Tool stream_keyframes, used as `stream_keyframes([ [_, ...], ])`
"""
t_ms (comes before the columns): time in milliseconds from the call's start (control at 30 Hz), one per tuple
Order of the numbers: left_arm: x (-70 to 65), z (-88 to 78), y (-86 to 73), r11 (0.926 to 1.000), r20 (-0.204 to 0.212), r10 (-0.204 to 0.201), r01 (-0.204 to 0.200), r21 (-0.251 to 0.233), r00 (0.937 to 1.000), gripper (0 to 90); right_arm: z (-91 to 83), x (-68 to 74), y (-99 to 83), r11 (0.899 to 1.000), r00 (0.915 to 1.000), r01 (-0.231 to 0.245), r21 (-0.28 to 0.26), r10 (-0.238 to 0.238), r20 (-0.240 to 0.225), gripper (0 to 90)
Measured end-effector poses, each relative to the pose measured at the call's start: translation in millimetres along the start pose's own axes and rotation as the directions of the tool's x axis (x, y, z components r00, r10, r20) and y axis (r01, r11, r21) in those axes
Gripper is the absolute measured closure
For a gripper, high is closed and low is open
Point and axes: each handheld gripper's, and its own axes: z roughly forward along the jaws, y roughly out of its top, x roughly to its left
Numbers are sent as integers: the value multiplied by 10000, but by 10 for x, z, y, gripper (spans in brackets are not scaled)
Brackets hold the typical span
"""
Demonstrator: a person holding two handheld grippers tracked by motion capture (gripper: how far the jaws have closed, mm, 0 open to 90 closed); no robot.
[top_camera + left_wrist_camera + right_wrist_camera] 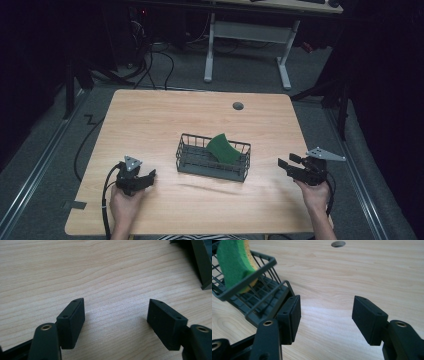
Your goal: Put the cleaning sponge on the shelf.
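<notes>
Two black two-jaw grippers are at the light wooden table point(150, 120), one in each of the person's hands. On the person's left, the left gripper point(148, 176) rests low near the table's near edge, jaws spread wide with nothing but bare wood grain between them in the left gripper view point(116, 315). On the other side, the right gripper point(283, 164) hovers by the right edge, pointing toward the basket, released as well, its pads apart over bare tabletop point(325, 315). One dark grey wire basket point(192, 161) stands near the middle of the table, between the two grippers and apart from both. Inside it is one sponge, green on one face and yellow on the other point(233, 263), leaning tilted against the basket's right-hand end and rising above the rim point(223, 148). One small round grey cable hole point(238, 106) sits in the tabletop beyond the basket.
</notes>
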Motion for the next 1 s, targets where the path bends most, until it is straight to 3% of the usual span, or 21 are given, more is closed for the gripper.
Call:
stream_keyframes([
  [467,0,0,0,10000,3,-5,5,0,10000,309,211,-148,-436,9965,9940,-503,669,434,1002,399],
  [633,-3,0,0,10000,-19,9,-9,5,10000,310,287,-131,-521,9937,9880,-152,1110,-22,1542,386],
  [833,-4,0,0,10000,-23,15,-15,8,10000,307,336,-56,-541,9872,9738,346,1558,-684,2168,352],
  [1000,-3,0,-1,10000,-14,0,0,3,10000,309,341,-60,-539,9874,9741,259,1558,-600,2182,340],
])
